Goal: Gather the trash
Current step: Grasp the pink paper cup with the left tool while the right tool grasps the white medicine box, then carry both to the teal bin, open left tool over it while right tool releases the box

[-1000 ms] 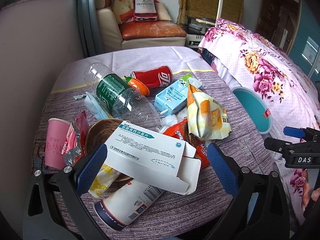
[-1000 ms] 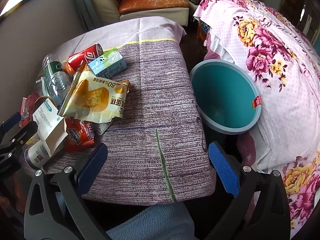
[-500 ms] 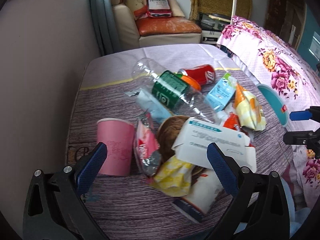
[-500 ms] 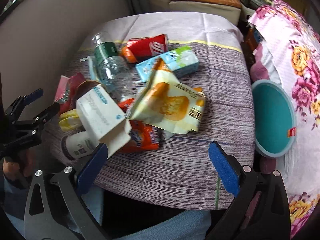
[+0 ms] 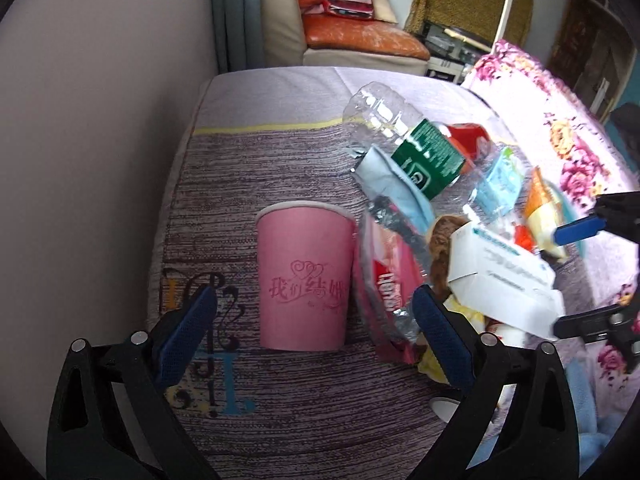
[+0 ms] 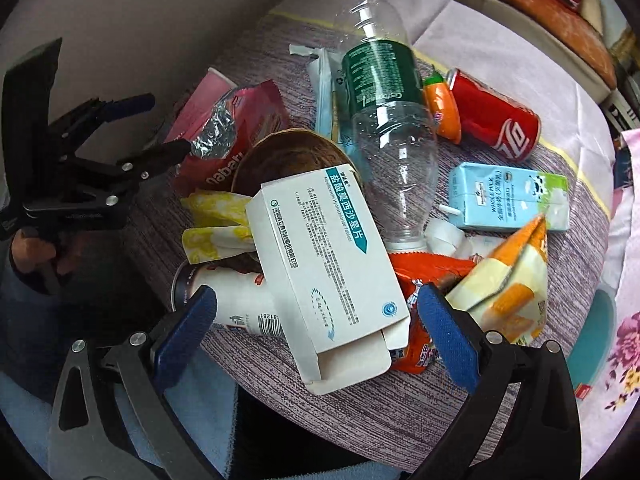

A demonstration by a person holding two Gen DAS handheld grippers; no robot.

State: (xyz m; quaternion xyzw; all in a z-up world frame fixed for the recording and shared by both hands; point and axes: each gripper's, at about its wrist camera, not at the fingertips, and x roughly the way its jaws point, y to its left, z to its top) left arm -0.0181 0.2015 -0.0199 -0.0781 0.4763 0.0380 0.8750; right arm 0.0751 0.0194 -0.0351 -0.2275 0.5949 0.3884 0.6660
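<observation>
One bottle [image 6: 386, 128], one can [image 6: 496, 124], two cartons [image 6: 508, 200].

On the table [image 6: 400, 412] the medicine box [image 6: 320, 256] lies on top of the pile, over a paper cup [image 6: 236, 304] on its side. Behind the box lies the plastic bottle [image 6: 384, 120], with the cola can [image 6: 496, 120] to its right. The milk carton [image 6: 508, 196] lies before the can, the chip bag [image 6: 508, 280] nearer still.
</observation>
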